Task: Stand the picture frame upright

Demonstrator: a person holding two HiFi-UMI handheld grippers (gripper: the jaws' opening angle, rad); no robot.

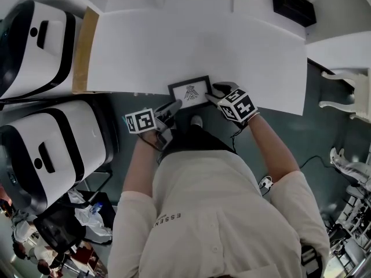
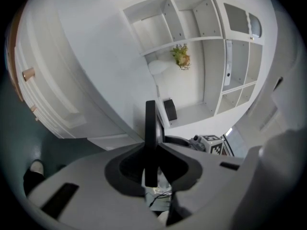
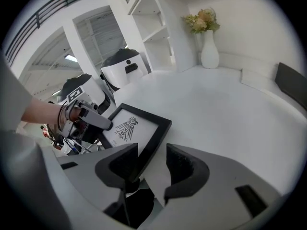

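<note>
Left gripper (image 2: 151, 148) grips picture frame (image 2: 150, 121) edge-on, its print hidden there.

The frame (image 1: 189, 91) is matt black around a white paper print; the worktop (image 1: 232, 45) under it is smooth, matt white.

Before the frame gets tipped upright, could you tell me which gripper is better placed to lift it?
Left. The left gripper is clamped on the picture frame at one edge; the right gripper stands open around the opposite edge, not pressing it.
</note>
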